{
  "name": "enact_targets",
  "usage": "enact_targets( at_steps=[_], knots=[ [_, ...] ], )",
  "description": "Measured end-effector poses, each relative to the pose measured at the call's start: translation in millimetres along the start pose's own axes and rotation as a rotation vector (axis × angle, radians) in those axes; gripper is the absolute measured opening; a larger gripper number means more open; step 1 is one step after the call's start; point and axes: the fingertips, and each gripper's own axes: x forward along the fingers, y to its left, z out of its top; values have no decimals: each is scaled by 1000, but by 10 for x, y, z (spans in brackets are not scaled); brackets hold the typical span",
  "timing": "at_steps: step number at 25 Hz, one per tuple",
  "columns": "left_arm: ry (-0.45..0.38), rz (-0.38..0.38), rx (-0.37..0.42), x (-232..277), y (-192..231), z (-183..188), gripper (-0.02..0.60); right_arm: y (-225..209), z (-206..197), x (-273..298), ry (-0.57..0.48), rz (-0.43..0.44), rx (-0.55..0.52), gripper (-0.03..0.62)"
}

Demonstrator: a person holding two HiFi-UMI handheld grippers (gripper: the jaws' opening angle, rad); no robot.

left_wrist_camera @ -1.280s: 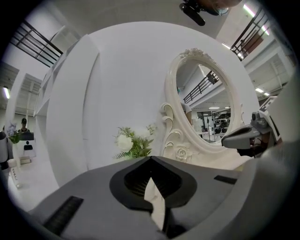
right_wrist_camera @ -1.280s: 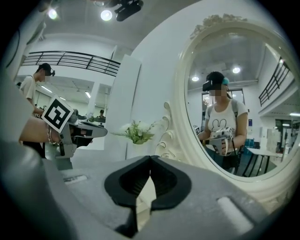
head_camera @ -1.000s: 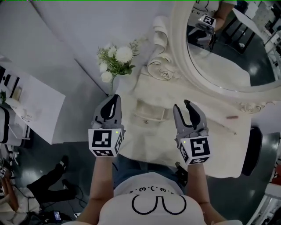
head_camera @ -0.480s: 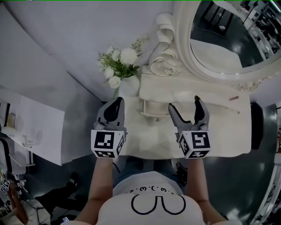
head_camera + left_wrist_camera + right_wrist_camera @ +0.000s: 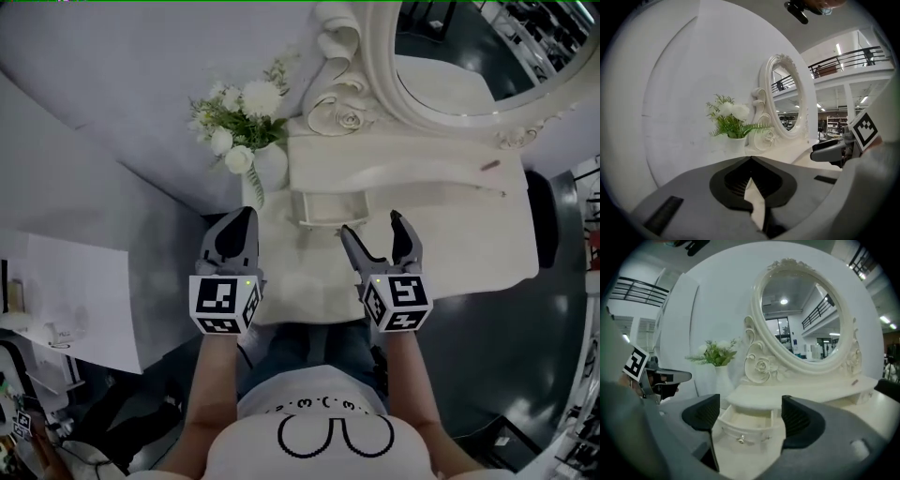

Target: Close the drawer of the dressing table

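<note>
Right gripper view is framing the open drawer (image 5: pixel 749 423), lower centre, between the jaws of my right gripper (image 5: pixel 370 225), now standing wide after springing apart. My left gripper (image 5: pixel 244 217) is staying pinched together. I'm judging a push comes next.

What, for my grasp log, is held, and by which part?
Nothing: jaws of the left gripper are shut empty; those of the right gripper stand apart, short of the drawer.

Cream drawer (image 5: pixel 323 206) with small metal knob stands pulled open beneath the dressing table (image 5: pixel 487 234)
</note>
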Motion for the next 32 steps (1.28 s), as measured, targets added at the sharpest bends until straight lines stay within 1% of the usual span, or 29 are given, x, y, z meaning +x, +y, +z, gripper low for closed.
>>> enact_targets(
  at_steps=[6,8,11,17,20,21,22,27,32],
  knots=[
    [40,-55,-9,42,-30,-229,-2,90,-590,136,114,-45,56,410],
    [45,-62,-10,62,-14,-273,-2,104,-739,206,140,-58,75,395],
    [55,-70,-13,92,13,-334,-2,150,-942,303,184,-68,83,341],
    [77,-79,-21,132,42,-431,-2,245,-1238,459,256,-74,68,195],
    [84,-79,-24,142,50,-468,-2,248,-1288,505,264,-85,66,173],
    [85,-78,-25,140,54,-478,-2,240,-1295,510,264,-92,65,111],
    [87,-77,-27,135,57,-487,-2,234,-1299,511,264,-98,64,101],
    [91,-75,-31,95,55,-510,-2,235,-1301,506,272,-98,81,98],
    [80,-67,-29,59,65,-447,-2,246,-1264,487,284,-85,104,98]
  ],
)
